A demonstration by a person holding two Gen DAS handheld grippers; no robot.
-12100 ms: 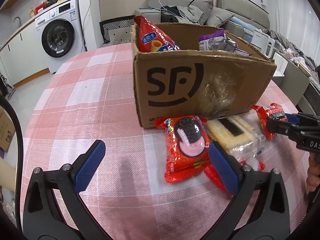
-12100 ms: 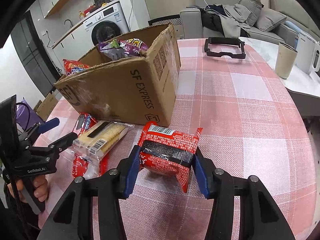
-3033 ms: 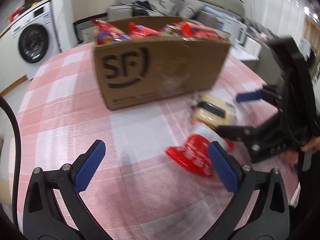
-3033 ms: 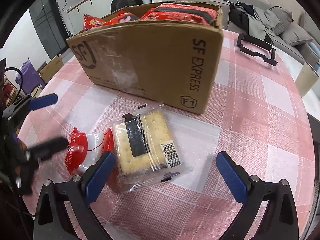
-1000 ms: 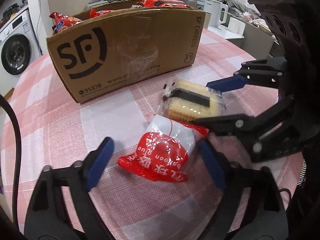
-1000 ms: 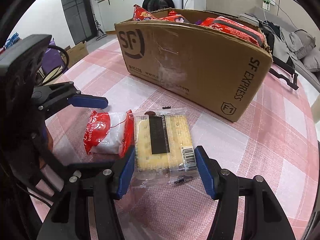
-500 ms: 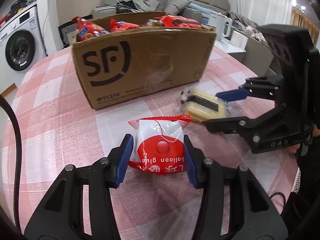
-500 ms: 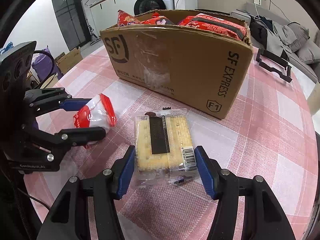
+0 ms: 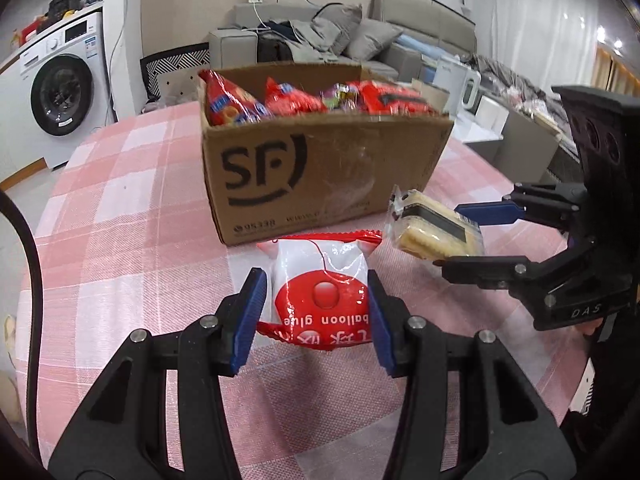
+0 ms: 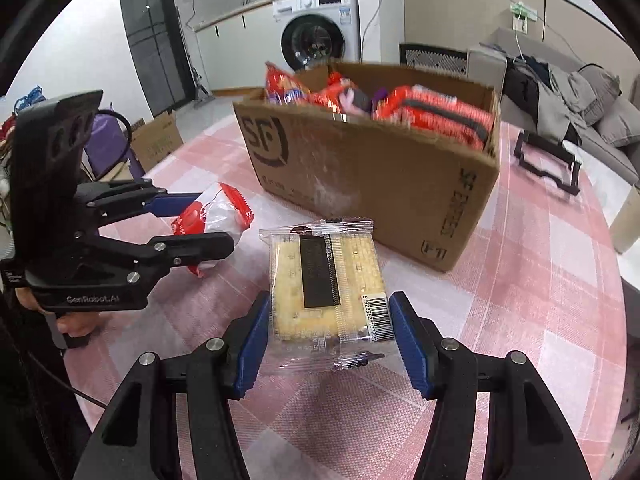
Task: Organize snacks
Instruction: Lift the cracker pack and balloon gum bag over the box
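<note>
Gripping a red-and-white balloon glue packet (image 9: 320, 292) between its blue pads, the left hand-held gripper (image 9: 316, 318) holds it just above the pink checked tabletop (image 9: 120, 216). Ahead of both stands the cardboard box (image 9: 320, 176), full of snacks. The right hand-held gripper (image 10: 326, 338) clamps a clear-wrapped cracker pack (image 10: 324, 280), lifted too.

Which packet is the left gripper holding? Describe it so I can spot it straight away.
Start at the cardboard box marked SF on the pink checked tablecloth. Just in front of it, the left gripper clamps a red-and-white packet. Unlike the pale cracker pack beside it, it reads "balloon glue".
</note>
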